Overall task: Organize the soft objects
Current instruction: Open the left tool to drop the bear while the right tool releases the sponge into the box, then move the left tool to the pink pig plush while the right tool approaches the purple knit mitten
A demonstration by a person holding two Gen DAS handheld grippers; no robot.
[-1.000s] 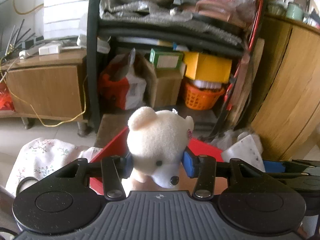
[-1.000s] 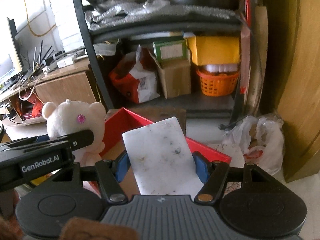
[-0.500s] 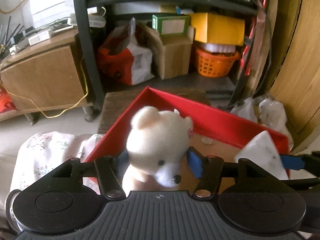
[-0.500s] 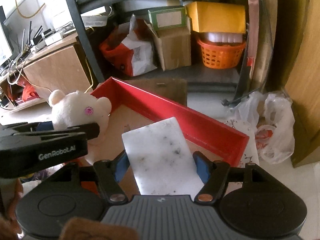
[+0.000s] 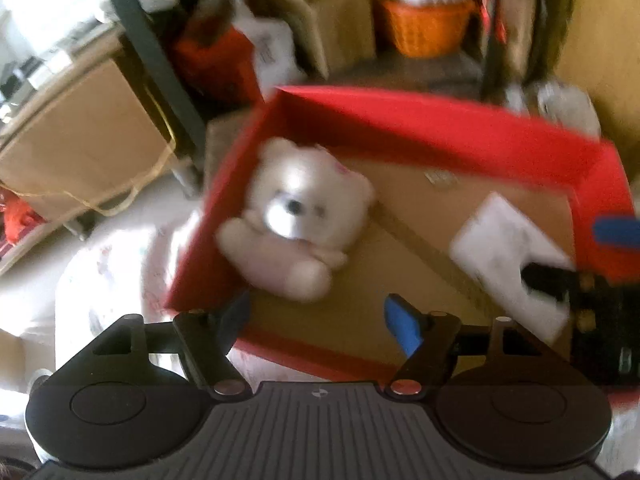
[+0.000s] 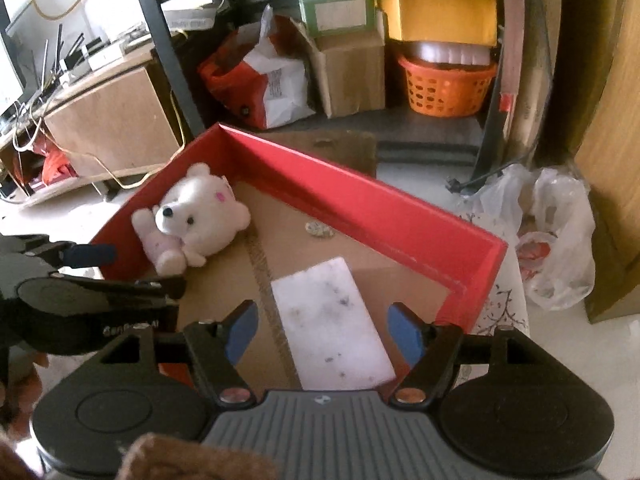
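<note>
Judging by its plush pile and rounded limbs, we take the white teddy bear point(image 6: 196, 216) for light, squashy and forgiving; a claw would best close across its head or round body, where the stuffing gives and the fabric is not slick; the thin arms look likelier to slip free. It lies on its back at the left of the right wrist frame, in the far corner of the red-walled box point(image 6: 384, 216), touching the left wall; it has a black nose, dark eyes, a pink spot on one ear and a pale pink body. The white foam slab point(image 6: 332, 324) looks stiffer yet equally light; we would pinch it across its narrow width; it is speckled with dark flecks and lies flat on the cardboard floor at lower centre. Our left claw point(image 5: 320, 316) stands wide and empty; our right claw point(image 6: 322, 328) likewise gapes wide, straddling the slab without touching.
</note>
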